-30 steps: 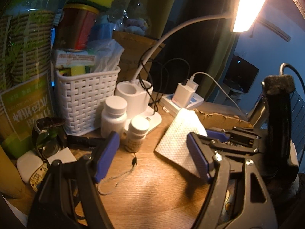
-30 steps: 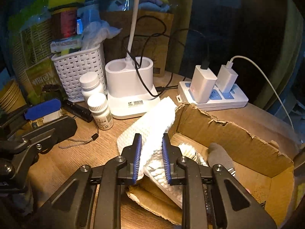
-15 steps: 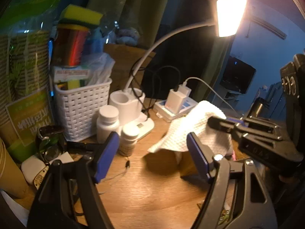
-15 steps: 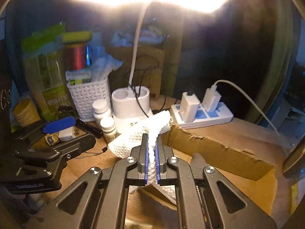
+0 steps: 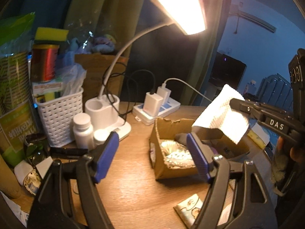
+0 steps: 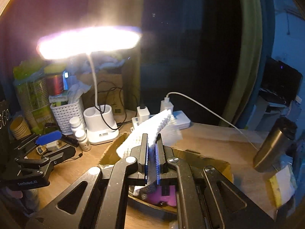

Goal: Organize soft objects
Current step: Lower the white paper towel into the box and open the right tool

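My right gripper point(image 6: 152, 152) is shut on a white waffle-weave cloth point(image 6: 150, 127) and holds it in the air above an open cardboard box point(image 6: 205, 162). In the left wrist view the cloth point(image 5: 221, 116) hangs from the right gripper point(image 5: 236, 103) over the box point(image 5: 171, 171), which holds other soft items, one white and knitted point(image 5: 175, 154) and one grey point(image 5: 181, 137). My left gripper point(image 5: 152, 156) is open and empty, low over the wooden desk, just left of the box.
A lit desk lamp point(image 5: 181, 7) arches overhead from its white base point(image 5: 106, 112). Two white pill bottles point(image 5: 83, 127), a white woven basket point(image 5: 59, 114), a power strip with chargers point(image 5: 156, 106) and cables crowd the back. A metal flask point(image 6: 274, 143) stands right.
My right gripper has lifted the white cloth from the box's edge up into the air and closed tighter on it. Both cameras have risen and pulled back from the desk.
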`<state>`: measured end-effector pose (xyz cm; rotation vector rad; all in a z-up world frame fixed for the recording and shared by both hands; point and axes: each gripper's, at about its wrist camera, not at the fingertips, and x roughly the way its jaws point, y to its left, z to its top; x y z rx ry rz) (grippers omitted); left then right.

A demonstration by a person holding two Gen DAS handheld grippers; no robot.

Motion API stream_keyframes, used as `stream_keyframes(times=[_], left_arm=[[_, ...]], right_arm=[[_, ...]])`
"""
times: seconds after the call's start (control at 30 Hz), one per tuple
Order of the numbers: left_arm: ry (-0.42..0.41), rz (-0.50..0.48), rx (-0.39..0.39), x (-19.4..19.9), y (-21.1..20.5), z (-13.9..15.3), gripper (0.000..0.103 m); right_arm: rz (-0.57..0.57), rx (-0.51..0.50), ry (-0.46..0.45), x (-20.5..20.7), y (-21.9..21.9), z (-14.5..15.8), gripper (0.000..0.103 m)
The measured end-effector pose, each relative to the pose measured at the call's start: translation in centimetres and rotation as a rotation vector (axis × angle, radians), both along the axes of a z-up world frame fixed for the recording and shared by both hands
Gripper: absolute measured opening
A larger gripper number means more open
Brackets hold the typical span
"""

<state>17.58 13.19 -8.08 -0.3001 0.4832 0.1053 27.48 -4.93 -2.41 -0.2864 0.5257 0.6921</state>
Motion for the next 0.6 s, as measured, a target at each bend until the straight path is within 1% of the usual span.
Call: stream_keyframes(times=[0.1, 0.2, 0.27, 0.4, 0.6], left_arm=[[0.002, -0.007, 0.005, 0.4, -0.3, 0.0, 0.075], [0.007, -0.006, 0.007, 0.3, -0.5, 0.0, 0.075], [0.011, -0.001, 0.007, 0.2, -0.4, -0.1, 0.075], [0.014, 0.014, 0.009, -0.2, 0.0, -0.2, 0.075], [0.025, 0.040, 0.004, -1.0, 0.9, -0.7, 0.075]], right_arm=[[-0.002, 0.013, 0.003, 0.2, -1.0, 0.2, 0.006], [0.023, 0.022, 0.013, -0.1, -1.0, 0.1, 0.006], [0.060, 0.009, 0.028, -0.3, -0.5, -0.3, 0.007], [0.118, -0.022, 0.066, -0.5, 1.7, -2.0, 0.007], [0.139, -0.065, 0.143, 1.0, 4.6, -5.5, 0.007]])
